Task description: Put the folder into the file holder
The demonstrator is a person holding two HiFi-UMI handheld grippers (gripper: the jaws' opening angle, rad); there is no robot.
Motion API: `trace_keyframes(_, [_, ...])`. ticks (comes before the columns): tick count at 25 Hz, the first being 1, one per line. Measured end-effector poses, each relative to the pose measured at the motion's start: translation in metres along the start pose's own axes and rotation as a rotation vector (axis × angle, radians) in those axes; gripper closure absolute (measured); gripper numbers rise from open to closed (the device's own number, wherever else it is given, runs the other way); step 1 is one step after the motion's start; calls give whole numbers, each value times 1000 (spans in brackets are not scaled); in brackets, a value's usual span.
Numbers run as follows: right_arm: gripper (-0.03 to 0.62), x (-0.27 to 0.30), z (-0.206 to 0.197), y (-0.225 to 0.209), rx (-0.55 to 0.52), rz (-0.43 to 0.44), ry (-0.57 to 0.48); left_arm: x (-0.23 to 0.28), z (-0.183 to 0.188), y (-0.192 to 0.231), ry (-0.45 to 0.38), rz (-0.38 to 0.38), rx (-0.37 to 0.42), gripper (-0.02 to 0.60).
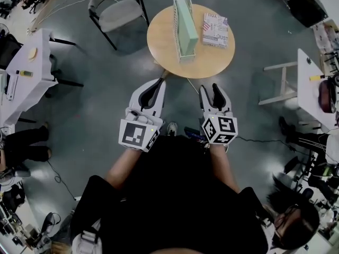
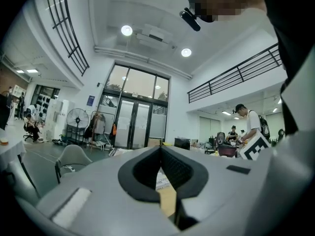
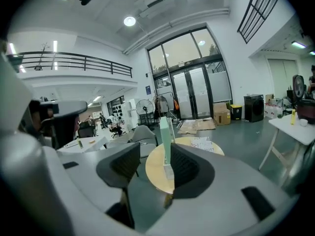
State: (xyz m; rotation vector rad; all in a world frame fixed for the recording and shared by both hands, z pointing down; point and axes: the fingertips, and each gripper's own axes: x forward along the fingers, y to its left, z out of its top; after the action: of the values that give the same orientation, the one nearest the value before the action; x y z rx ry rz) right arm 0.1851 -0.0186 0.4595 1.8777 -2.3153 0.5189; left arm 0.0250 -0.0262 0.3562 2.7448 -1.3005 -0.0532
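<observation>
Left gripper (image 1: 158,82) closed, empty; right gripper (image 1: 210,88) open, empty. Folder (image 1: 215,29) lies flat at 3 o'clock of file holder (image 1: 185,26). Risk: a shallow pinch could slide it off the table (image 1: 164,49).

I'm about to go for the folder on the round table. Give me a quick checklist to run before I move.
1. Folder lies flat and uncovered on the table: ok.
2. File holder stands upright beside the folder: ok.
3. Right gripper jaws apart, nothing between them: ok.
4. Left gripper ready to grasp: not ok, its jaws are together and empty.
5. Grippers over the table: not ok, both are short of its near edge.
6. File holder's slot free to take the folder: cannot tell.
</observation>
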Motion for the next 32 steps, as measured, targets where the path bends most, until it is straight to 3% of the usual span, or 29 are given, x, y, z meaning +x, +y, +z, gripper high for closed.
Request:
trace_keyframes(11, [517, -27, 23, 32, -1, -57, -39, -11, -4, 13, 12, -52, -19, 577])
trace_keyframes(20, [594, -32, 25, 46, 4, -64, -61, -19, -10, 24, 16, -48, -35, 577])
trace_keyframes(32, [600, -29, 27, 60, -3, -61, -62, -28, -5, 33, 9, -44, -37, 577])
